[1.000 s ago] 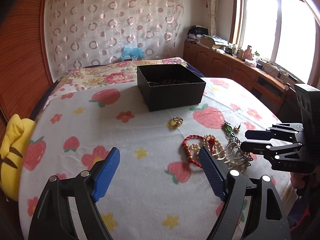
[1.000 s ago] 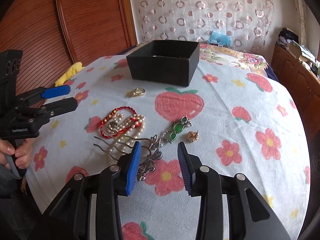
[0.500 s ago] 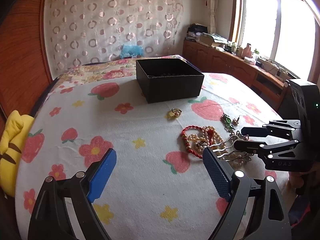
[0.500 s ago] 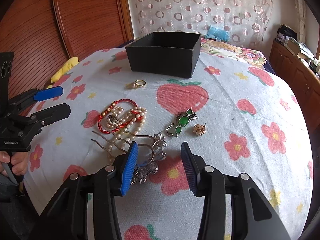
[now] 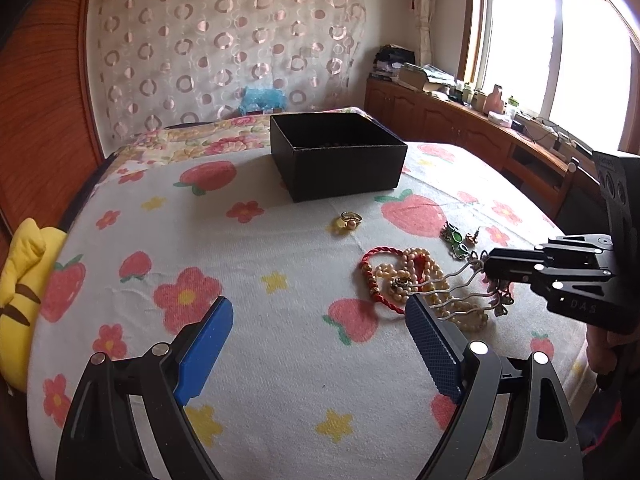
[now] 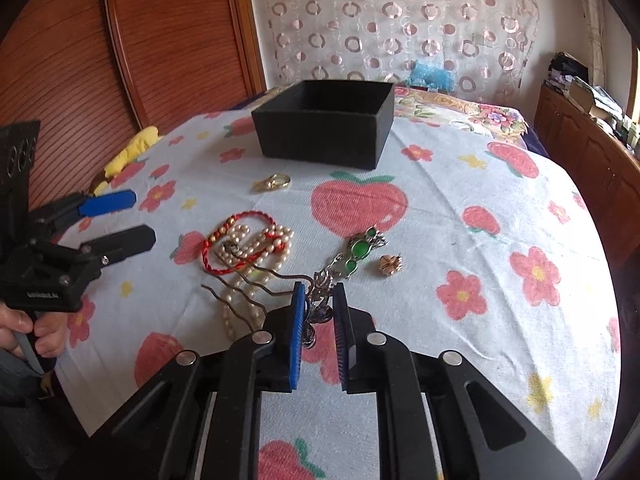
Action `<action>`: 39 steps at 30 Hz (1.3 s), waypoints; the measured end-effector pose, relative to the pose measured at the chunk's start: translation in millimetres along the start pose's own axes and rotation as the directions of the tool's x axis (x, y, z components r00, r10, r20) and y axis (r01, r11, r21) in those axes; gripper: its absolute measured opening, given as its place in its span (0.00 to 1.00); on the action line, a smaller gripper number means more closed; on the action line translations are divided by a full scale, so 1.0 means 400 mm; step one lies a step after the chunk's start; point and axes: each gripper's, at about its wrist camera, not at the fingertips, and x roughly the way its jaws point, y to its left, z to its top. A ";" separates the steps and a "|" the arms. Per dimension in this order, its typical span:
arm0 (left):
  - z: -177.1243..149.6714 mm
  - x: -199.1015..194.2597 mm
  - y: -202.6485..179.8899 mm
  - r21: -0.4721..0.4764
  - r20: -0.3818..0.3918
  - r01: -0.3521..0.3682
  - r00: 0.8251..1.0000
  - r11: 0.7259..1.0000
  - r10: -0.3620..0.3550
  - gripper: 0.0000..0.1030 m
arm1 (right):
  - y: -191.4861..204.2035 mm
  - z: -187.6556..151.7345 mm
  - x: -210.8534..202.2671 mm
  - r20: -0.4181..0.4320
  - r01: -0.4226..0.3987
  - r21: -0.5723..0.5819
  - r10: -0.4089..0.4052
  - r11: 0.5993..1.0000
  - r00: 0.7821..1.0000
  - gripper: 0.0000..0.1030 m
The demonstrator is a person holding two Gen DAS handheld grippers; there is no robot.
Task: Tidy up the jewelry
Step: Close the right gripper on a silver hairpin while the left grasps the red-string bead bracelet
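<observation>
A black open box (image 5: 338,156) (image 6: 326,122) stands far on the flowered cloth. Loose jewelry lies in front of it: a gold ring (image 5: 351,218) (image 6: 276,182), a red cord bracelet (image 6: 236,240) tangled with a pearl necklace (image 5: 416,266) (image 6: 256,248), a green stone piece (image 6: 358,250) and a small gold earring (image 6: 390,264). My right gripper (image 6: 319,300) (image 5: 490,268) is shut on the ornate head of a silver hair comb (image 6: 256,284) (image 5: 452,292), whose prongs lie over the pearls. My left gripper (image 5: 320,344) (image 6: 120,220) is open and empty, near the cloth left of the pile.
A yellow plush toy (image 5: 20,288) lies at the left edge against the wooden headboard (image 6: 160,40). A wooden cabinet with clutter (image 5: 480,120) runs under the window at right. The cloth's front edge drops off near me.
My right gripper has moved forward and closed on the head of the hair comb. My left gripper has stayed open and drifted slightly.
</observation>
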 end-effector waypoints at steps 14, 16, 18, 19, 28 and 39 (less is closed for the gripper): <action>-0.001 0.015 -0.004 0.004 -0.008 0.009 1.000 1.000 -0.009 0.82 | -0.020 0.050 -0.066 0.099 -0.016 0.008 0.015 1.000 0.995 0.00; 0.002 0.023 -0.012 0.017 -0.015 0.015 1.000 1.000 -0.015 0.82 | -0.020 0.060 -0.077 0.115 -0.014 0.002 0.013 1.000 0.993 0.00; 0.008 0.033 -0.017 0.027 -0.024 0.020 1.000 0.999 -0.020 0.82 | -0.017 0.068 -0.084 0.124 -0.006 -0.009 0.008 1.000 0.992 0.00; 0.008 0.037 -0.022 0.033 -0.028 0.019 0.999 0.999 -0.018 0.81 | -0.016 0.070 -0.085 0.125 -0.004 -0.013 0.005 1.000 0.992 0.00; 0.028 0.079 -0.030 0.017 -0.096 0.084 0.992 0.996 -0.082 0.48 | -0.034 0.022 -0.052 0.075 0.027 0.002 -0.027 1.000 0.997 0.01; 0.058 0.141 -0.041 -0.005 -0.171 0.138 0.976 0.990 -0.137 0.24 | -0.005 -0.015 -0.034 0.055 0.029 -0.018 -0.028 0.999 0.998 0.25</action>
